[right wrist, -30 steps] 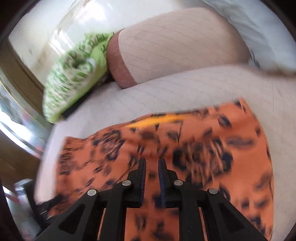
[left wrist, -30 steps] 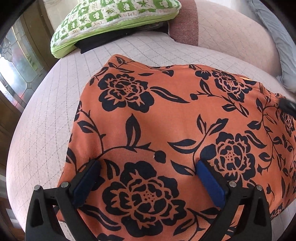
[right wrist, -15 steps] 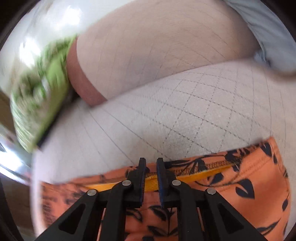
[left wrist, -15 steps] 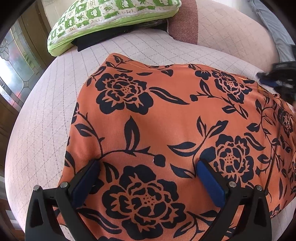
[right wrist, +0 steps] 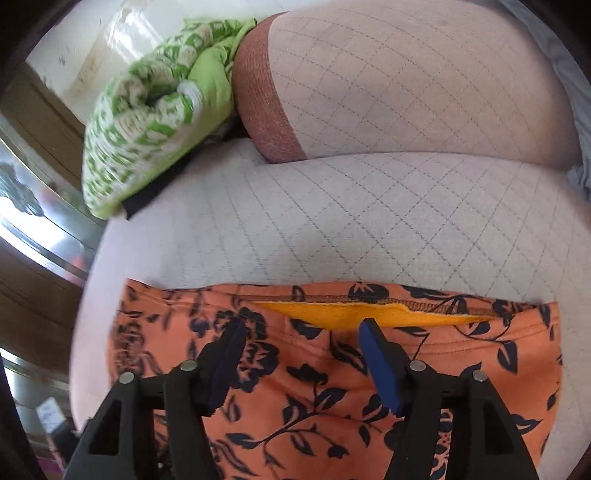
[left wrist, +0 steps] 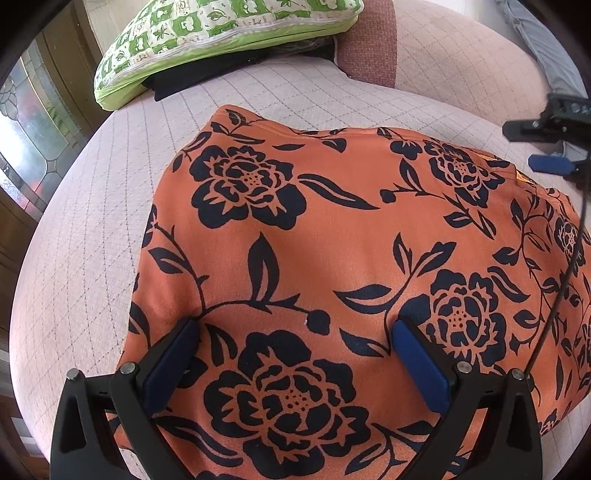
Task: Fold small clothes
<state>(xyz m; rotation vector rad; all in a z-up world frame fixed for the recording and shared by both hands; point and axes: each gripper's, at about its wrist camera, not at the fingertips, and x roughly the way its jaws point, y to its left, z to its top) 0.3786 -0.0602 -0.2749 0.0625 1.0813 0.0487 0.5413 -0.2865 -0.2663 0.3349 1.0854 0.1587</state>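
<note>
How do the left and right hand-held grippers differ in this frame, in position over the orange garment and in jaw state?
The left hand-held gripper sits over the middle of the orange floral garment, jaws spread wide with fabric between them. The right hand-held gripper sits at the hemmed edge by the yellow lining; its jaws have just been opening and stand narrower, gripping nothing. Both are open, angled down, with blue pads.

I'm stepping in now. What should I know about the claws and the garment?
Left claw: open, tips resting on the near part of the orange floral garment, gripping nothing.
Right claw: jaws have just opened; it sits over the far hem, where the yellow lining shows, with nothing pinched.
The garment lies folded over on the quilted sofa seat, with a green cushion behind it.
Done: one fold laid and released. Left: probably further folds and smoothing.
</note>
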